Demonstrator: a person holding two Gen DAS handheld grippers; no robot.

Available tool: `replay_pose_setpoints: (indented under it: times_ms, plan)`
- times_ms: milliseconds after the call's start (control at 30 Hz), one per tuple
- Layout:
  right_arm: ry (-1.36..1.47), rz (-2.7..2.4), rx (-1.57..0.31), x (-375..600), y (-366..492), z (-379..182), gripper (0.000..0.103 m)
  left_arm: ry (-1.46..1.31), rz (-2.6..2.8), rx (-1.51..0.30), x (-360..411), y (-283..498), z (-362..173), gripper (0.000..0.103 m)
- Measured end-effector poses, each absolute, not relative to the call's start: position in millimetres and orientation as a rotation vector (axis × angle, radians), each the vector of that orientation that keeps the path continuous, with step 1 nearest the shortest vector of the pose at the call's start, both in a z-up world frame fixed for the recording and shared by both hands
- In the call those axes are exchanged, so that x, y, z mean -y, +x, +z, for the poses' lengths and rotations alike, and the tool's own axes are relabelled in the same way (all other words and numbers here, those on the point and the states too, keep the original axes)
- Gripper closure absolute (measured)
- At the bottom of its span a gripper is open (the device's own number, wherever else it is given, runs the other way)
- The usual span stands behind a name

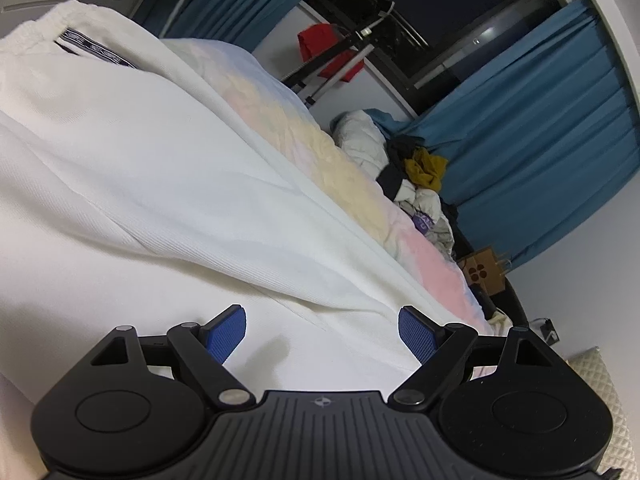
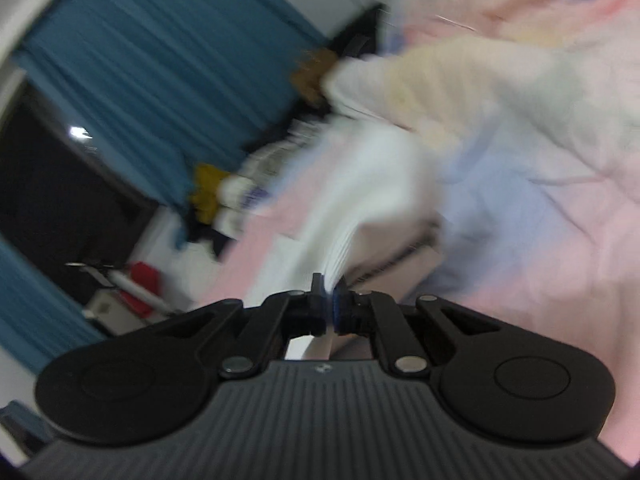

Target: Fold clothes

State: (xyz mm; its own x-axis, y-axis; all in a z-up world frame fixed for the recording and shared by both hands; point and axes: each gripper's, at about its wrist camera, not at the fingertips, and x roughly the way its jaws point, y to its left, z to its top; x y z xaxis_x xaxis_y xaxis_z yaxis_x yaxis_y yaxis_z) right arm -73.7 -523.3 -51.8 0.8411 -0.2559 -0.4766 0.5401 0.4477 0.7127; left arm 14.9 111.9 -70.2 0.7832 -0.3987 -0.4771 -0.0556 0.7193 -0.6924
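White ribbed garment (image 1: 132,168) with a striped neck tape lies spread across the pastel bed (image 1: 304,136); left claw (image 1: 322,334) gapes released above it, right claw (image 2: 329,304) pinches its blurred edge.

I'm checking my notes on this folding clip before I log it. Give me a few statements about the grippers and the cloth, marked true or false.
1. The left gripper is open above the white garment. True.
2. The right gripper is open and empty. False: it is shut on white fabric.
3. The curtains are red. False: they are blue.
4. A heap of unfolded clothes lies at the far edge of the bed. True.
5. The bedcover is plain black. False: it is pastel pink, yellow and blue.
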Motion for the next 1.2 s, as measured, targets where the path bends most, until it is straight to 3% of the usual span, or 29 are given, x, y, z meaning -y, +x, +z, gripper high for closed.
replay_pose_setpoints:
  times_ms: [100,367,567,800,1000,1200]
  plan:
    - [1.1,-0.553,-0.418,535.6,-71.3,-73.2,0.097,-0.832,-0.187,-0.664,-141.9,9.1,-60.2,0.018]
    - [1.157,-0.526,-0.403,531.5,-82.6,-78.2,0.097,-0.934,-0.014,-0.557,-269.8,-52.3,-9.3,0.018]
    - [1.203,-0.514,-0.39,529.9,-90.2,-79.3,0.097,-1.057,0.194,-0.578,-336.5,-97.0,-31.7,0.02]
    - [1.166,-0.522,-0.369,526.5,-91.1,-72.1,0.097,-1.231,0.208,-0.667,-350.0,-83.3,-99.8,0.05]
    - [1.172,-0.523,-0.369,529.0,-91.2,-73.8,0.097,-1.281,0.153,-0.55,-365.6,-60.7,-111.6,0.064]
    - [1.065,-0.532,-0.354,522.1,-78.3,-60.1,0.097,-1.096,0.018,-0.508,-350.2,9.1,-70.6,0.067]
